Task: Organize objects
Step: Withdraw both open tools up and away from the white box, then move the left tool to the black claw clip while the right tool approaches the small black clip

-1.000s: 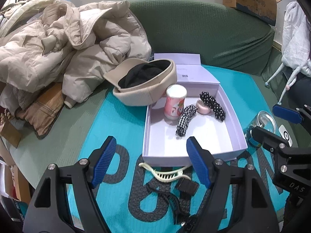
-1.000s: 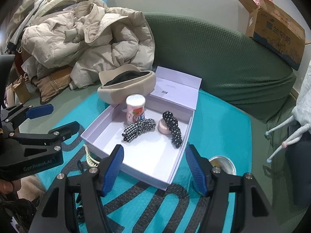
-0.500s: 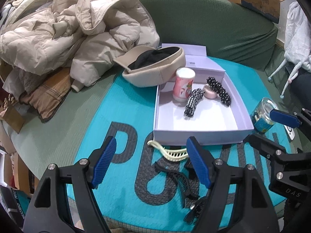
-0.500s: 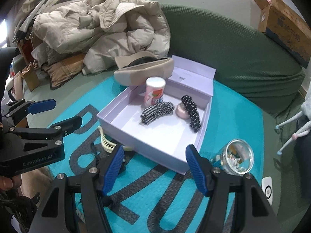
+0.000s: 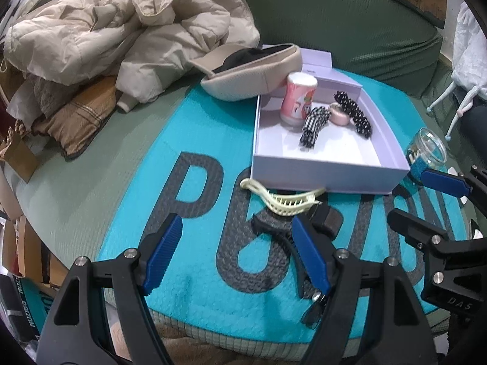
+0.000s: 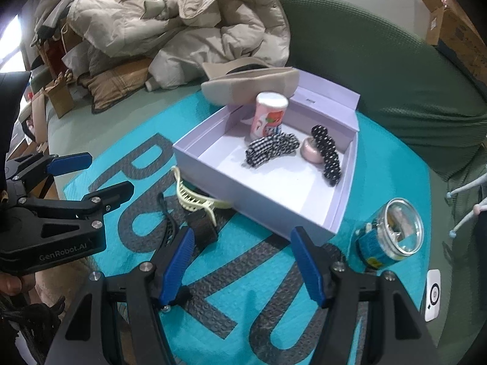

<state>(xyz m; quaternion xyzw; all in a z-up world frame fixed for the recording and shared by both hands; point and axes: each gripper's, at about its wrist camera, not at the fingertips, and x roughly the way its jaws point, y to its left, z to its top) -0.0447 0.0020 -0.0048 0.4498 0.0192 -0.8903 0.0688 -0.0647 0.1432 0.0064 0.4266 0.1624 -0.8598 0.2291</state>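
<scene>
A: How do the two tools stand?
B: The left hand-held gripper (image 5: 236, 254) hangs with its jaws spread wide and nothing between them, above the teal mat (image 5: 194, 206). The right hand-held gripper (image 6: 243, 261) is just as wide and just as empty.

A: What lies closest to them?
B: A black hair claw (image 5: 275, 232) sits just beyond the left one's right finger, partly hidden by it. Touching it on the far side is a cream hair claw (image 5: 281, 197), teeth up, resting against the near wall of the lilac box (image 5: 319, 179). In the right wrist view both claws lie ahead of that tool's left finger.

A: And inside the box?
B: A pink canister (image 6: 269, 115) stands upright at the back; a gingham scrunchie (image 6: 271, 149), a small pink pot (image 6: 312, 152) and a polka-dot hair clip (image 6: 327, 153) lie beside it.

A: Anything off to the side?
B: A clear jar (image 6: 392, 234) lies tipped on the mat, right of the box, near the right tool's right finger. A beige cap (image 5: 252, 71) leans at the box's far left corner.
</scene>
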